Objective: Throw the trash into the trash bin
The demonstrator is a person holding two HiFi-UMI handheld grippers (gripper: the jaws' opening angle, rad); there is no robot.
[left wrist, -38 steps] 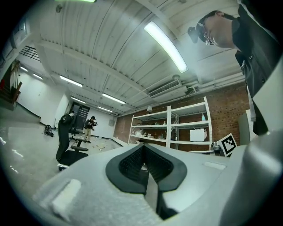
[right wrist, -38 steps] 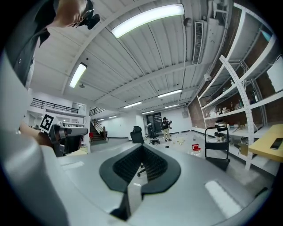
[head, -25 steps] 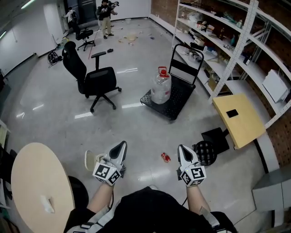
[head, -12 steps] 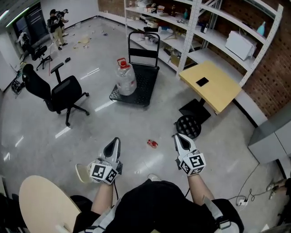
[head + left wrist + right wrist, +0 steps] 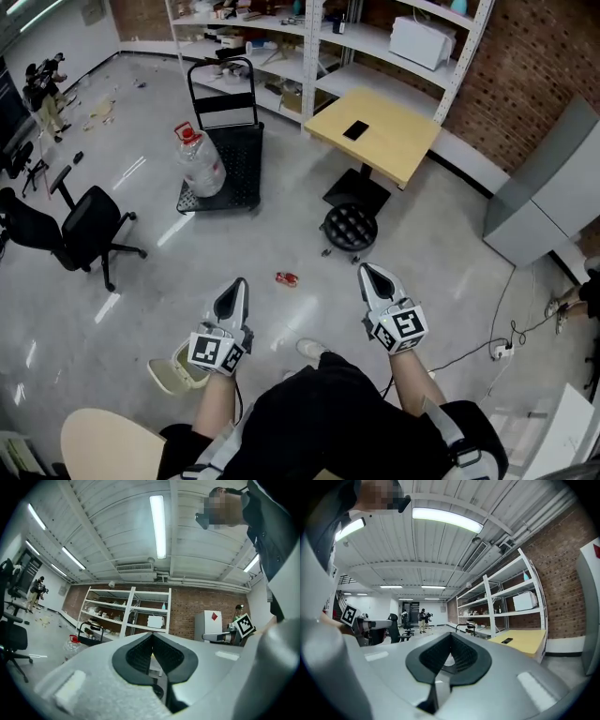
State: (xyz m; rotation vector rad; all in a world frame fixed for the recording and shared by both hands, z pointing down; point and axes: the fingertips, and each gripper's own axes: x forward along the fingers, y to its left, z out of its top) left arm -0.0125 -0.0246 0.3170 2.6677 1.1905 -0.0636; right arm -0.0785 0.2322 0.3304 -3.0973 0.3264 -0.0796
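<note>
the yellow table [image 5: 375, 136] now lies ahead; left gripper [image 5: 240, 285] and right gripper [image 5: 366, 270] fingers remain together, empty.

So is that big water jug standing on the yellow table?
No, the water jug stands on the black cart.

Grey-and-black right gripper [image 5: 452, 634]: jaws together, nothing btwn. Pale-yellow wooden tabletop [image 5: 520, 640] to its right, white metal shelf rack [image 5: 494, 603] behind.
</note>
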